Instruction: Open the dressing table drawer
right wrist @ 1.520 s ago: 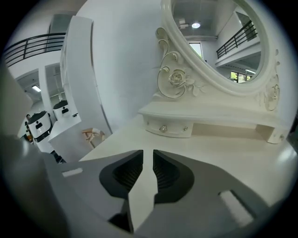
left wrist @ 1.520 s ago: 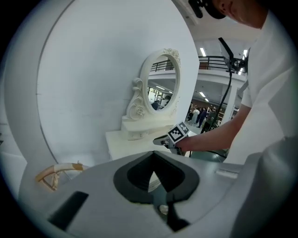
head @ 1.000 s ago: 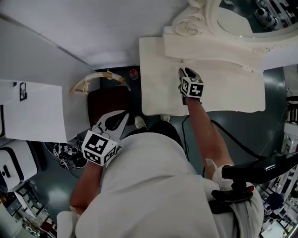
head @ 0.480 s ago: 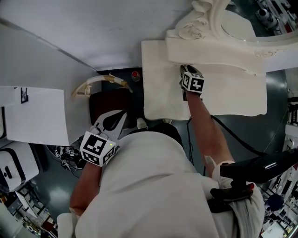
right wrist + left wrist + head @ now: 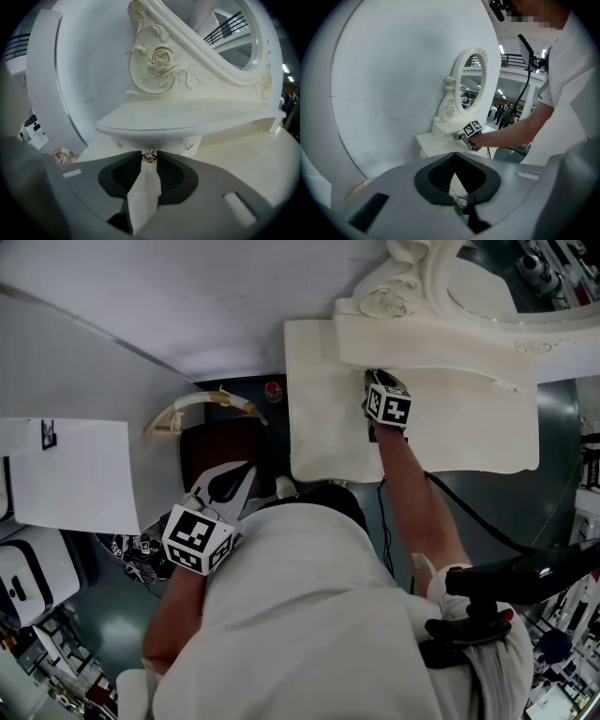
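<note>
1. White sheet (image 5: 70,474) lies at the far left, over the dark floor.
2. Low beside the person's white shirt hangs the left claw (image 5: 249,471), above a dark red seat (image 5: 220,448). Its jaws meet at the tips with nothing between them.
3. A tan curved piece (image 5: 202,401) sits just behind the seat, close to the white wall.
4. Right of the seat stands the dressing table, its cream surface (image 5: 328,432) set against that wall.
5. The right claw (image 5: 371,378) reaches across the surface to the drawer (image 5: 168,143), which is tucked in under the lip of the raised shelf (image 5: 441,348). Its jaws have just been closing and now stand narrow, the tips pinching the small gold knob (image 5: 149,156) at the middle of the drawer front.
6. A carved oval mirror (image 5: 478,282) rises behind the shelf, furthest right.
</note>
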`<state>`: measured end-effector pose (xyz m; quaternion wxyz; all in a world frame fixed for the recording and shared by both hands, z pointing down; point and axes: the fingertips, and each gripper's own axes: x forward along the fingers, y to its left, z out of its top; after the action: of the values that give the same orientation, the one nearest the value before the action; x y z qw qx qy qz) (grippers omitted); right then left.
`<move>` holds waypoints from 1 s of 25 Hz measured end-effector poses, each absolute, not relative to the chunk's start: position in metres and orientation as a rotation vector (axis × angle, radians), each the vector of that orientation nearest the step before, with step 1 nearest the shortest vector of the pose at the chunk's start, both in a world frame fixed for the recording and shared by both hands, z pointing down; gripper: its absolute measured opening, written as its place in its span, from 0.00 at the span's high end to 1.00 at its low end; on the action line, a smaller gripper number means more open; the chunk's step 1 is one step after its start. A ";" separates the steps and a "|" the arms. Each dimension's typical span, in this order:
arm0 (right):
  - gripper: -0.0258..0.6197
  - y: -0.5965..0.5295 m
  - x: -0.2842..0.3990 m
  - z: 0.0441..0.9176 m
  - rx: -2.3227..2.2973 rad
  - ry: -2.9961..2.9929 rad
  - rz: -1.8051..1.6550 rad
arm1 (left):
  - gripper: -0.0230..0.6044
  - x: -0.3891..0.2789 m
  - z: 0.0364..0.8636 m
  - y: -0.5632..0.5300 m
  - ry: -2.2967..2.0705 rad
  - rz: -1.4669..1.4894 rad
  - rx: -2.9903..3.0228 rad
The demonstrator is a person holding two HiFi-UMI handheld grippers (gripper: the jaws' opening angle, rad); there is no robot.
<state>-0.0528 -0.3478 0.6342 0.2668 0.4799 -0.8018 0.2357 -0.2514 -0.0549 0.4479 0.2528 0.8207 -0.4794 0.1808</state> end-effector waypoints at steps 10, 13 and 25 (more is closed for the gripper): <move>0.80 -0.341 -0.052 0.635 1.293 -2.164 0.624 | 0.96 -0.250 0.451 -0.057 -1.283 0.491 2.238; 0.80 -0.335 -0.051 0.637 1.287 -2.161 0.622 | 0.96 -0.247 0.452 -0.057 -1.272 0.491 2.247; 0.80 -0.318 -0.046 0.637 1.290 -2.164 0.622 | 0.96 -0.241 0.453 -0.053 -1.236 0.495 2.273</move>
<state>-0.0459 -0.3179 0.6372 0.2700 0.4785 -0.8030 0.2309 -0.2411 -0.0526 0.4527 0.2507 0.8353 -0.4542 0.1819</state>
